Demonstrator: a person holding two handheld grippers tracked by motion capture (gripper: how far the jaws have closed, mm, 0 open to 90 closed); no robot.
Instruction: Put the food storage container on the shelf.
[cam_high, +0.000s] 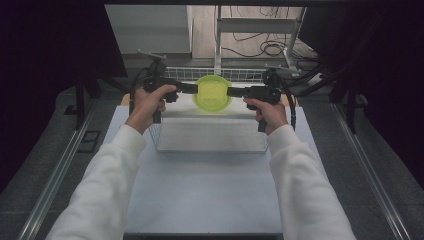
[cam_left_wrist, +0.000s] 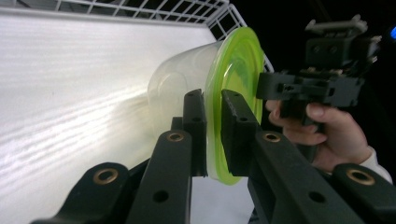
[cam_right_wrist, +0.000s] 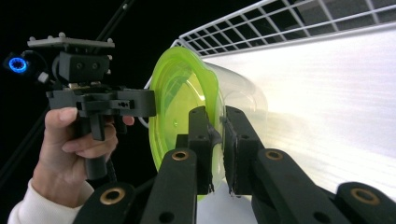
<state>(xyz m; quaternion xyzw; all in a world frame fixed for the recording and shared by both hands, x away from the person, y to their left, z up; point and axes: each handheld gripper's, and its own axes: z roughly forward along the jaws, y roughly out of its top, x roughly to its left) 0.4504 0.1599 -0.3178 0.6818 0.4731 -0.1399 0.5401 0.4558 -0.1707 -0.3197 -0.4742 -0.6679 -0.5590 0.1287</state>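
Sleeves (cam_high: 105, 185) in white fill the bottom of my high view, both forearms reaching forward over the white table (cam_high: 200, 200). Clear plastic container (cam_left_wrist: 180, 88) with a lime-green lid (cam_high: 212, 93) is held up between my two grippers, above the far end of a white wire basket (cam_high: 210, 135). I see nothing inside the container; its walls look see-through. Left gripper (cam_left_wrist: 213, 135) is clamped on the lid rim, one jaw on each face of the lid edge. Right gripper (cam_right_wrist: 217, 149) is clamped on the opposite rim the same way, jaws pinching the green edge. In the gripper views the container lies on its side next to a white ribbed sheet (cam_right_wrist: 327, 93) lining the basket; I can't tell if they touch. Cables (cam_high: 260, 47) lie on the floor beyond the table.
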